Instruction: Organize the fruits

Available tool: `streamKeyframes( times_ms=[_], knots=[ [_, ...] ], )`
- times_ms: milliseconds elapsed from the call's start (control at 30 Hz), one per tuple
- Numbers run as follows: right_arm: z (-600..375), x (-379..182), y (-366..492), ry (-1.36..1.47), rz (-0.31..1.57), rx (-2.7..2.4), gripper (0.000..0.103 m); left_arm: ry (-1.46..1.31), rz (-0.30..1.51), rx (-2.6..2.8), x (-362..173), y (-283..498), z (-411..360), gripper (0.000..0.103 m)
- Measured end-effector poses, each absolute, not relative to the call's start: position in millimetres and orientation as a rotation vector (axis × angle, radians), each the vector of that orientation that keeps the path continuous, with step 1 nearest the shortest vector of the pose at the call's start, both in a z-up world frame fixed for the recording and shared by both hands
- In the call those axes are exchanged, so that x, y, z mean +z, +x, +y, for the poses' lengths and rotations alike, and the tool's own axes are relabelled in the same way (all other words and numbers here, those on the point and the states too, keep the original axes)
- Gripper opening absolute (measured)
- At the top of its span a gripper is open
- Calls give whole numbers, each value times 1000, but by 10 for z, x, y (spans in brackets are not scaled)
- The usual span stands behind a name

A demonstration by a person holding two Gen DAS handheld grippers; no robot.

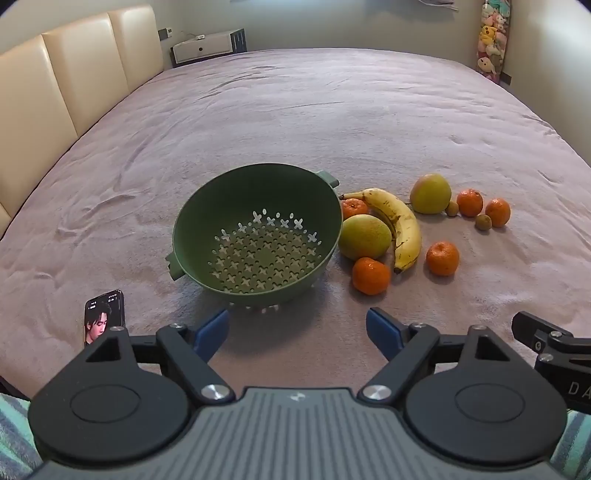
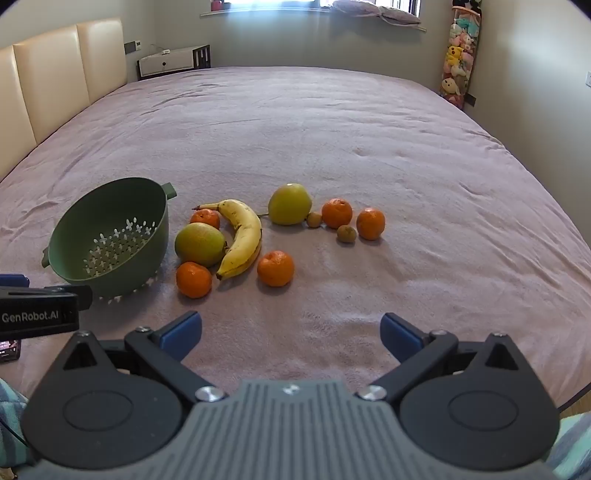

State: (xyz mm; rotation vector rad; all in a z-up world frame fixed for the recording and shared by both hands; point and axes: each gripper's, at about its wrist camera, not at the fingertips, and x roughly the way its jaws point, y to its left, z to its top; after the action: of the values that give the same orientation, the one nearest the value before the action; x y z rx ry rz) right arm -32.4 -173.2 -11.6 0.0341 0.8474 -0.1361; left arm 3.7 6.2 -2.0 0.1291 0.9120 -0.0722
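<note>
Nothing is picked yet: on the bed (image 1: 295, 110) the empty green colander (image 1: 258, 229) sits left, fruit like the banana (image 1: 397, 225) lies right, and both the left hand-held gripper (image 1: 297, 328) and right hand-held gripper (image 2: 291, 332) gape wide, empty, probably needing a reach toward the nearest tangerine (image 2: 194, 279).

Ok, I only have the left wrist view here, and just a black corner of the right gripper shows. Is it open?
Observer: Yes, the right gripper is wide open, with nothing between its fingers.
Operator: What lies ahead of it?
Observer: Bare blanket; the nearest orange sits farther ahead, slightly left.
Operator: Anything on the far wall?
Observer: A windowsill with a cushion on it.
</note>
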Motion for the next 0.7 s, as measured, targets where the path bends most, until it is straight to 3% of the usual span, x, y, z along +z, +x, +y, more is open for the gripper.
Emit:
streamKeyframes(
  times_ms=[700],
  knots=[
    [-1728,-140,-313,28,853,-138,99,126,912,-71,-14,16,63,98]
  ],
)
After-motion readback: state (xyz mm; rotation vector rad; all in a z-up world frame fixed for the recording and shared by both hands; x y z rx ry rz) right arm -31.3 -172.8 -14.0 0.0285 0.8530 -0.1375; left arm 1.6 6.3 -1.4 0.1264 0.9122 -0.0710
